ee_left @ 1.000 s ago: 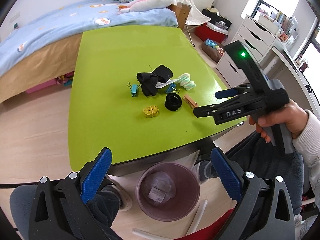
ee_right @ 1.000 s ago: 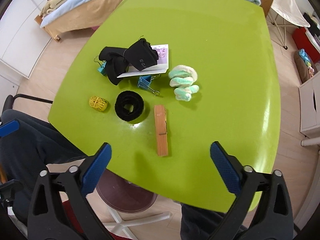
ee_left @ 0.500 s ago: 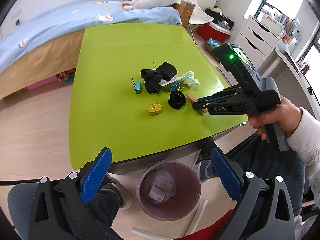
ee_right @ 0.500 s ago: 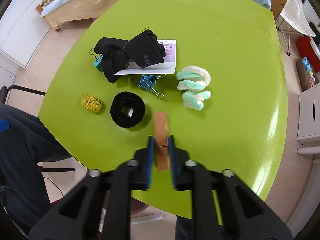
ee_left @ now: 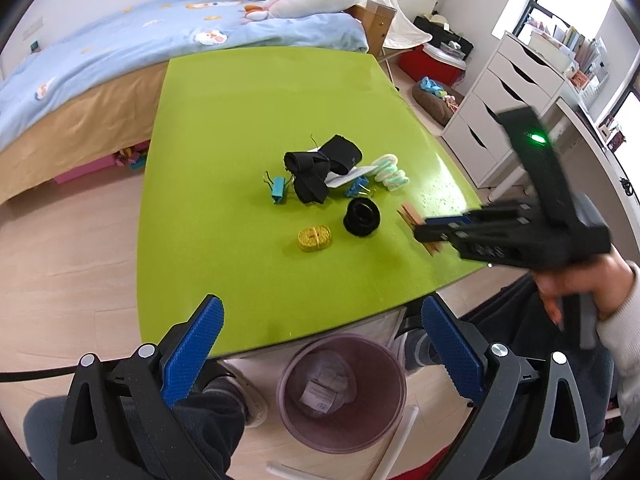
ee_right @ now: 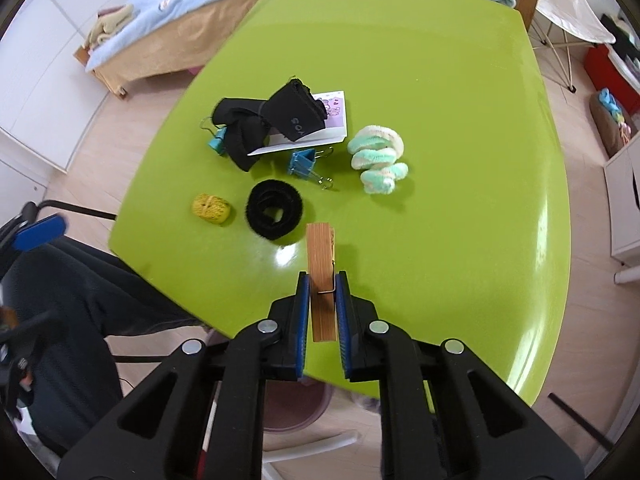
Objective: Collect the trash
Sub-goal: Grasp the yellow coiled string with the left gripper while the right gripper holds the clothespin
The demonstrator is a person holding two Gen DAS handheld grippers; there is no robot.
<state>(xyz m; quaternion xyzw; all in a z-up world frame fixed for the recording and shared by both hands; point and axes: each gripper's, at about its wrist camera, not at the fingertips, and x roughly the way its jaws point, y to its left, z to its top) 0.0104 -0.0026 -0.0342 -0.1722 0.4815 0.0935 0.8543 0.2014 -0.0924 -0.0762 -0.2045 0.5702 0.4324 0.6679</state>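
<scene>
My right gripper (ee_right: 322,285) is shut on a wooden clothespin (ee_right: 321,264), holding it at the near part of the green table (ee_right: 460,100); both also show in the left wrist view, the gripper (ee_left: 430,229) and the clothespin (ee_left: 412,218). My left gripper (ee_left: 320,344) is open and empty, above the table's near edge. A purple trash bin (ee_left: 342,392) with some paper in it stands on the floor below that edge. On the table lie a black ring (ee_right: 274,210), a yellow bundle (ee_right: 211,209), a blue binder clip (ee_right: 304,166) and a green-white fuzzy scrunchie (ee_right: 378,158).
A black cloth (ee_right: 272,124) lies over a white card (ee_right: 320,134) and a second teal binder clip (ee_right: 218,142). A bed (ee_left: 120,60) stands behind the table, white drawers (ee_left: 512,100) to the right. The person's legs and a chair are at the near edge.
The right gripper was open above the clothespin, then closed on it. It now holds the clothespin and has shifted slightly. The left gripper has stayed open.
</scene>
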